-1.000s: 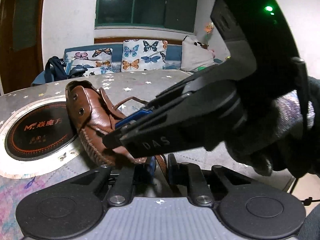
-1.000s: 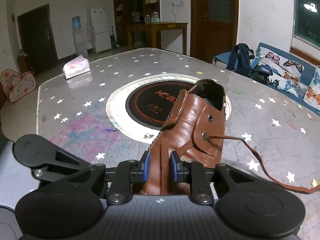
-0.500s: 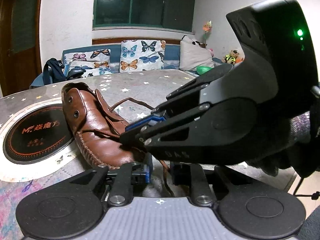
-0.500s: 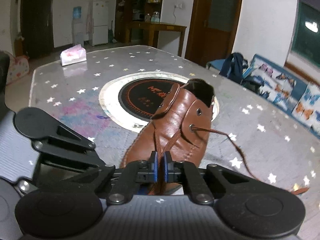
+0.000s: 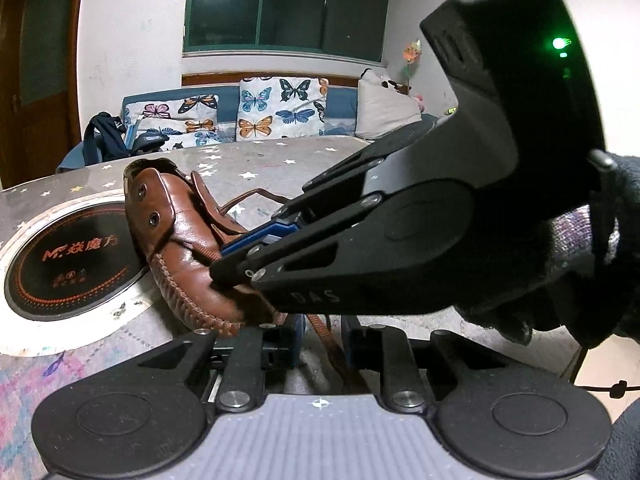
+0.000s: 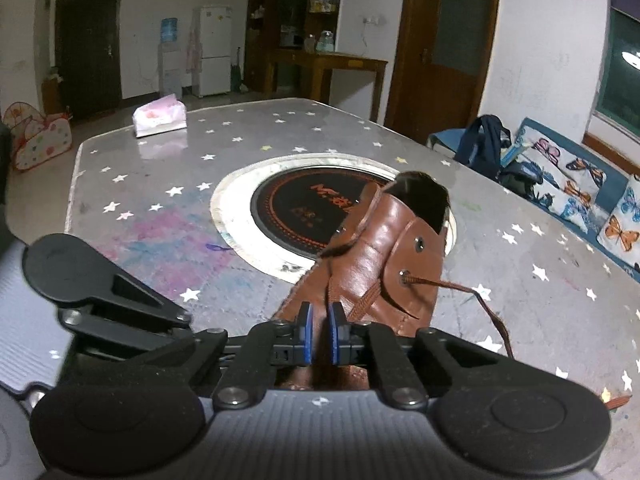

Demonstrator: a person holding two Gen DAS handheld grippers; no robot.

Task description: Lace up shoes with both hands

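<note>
Your right gripper is pinching the brown woven lace, its blue pads having just closed further, then eased slightly. Your left gripper is standing spread around the lace's hanging strand without pressing it. Just ahead of both, the brown leather shoe is lying on the grey star-patterned table, its heel over the round black hob.

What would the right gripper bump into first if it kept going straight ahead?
Most likely the brown shoe. The right gripper points at its leather front, right beyond the blue pads, with lace beside them. Depth is hard to judge; it may already be touching.
</note>
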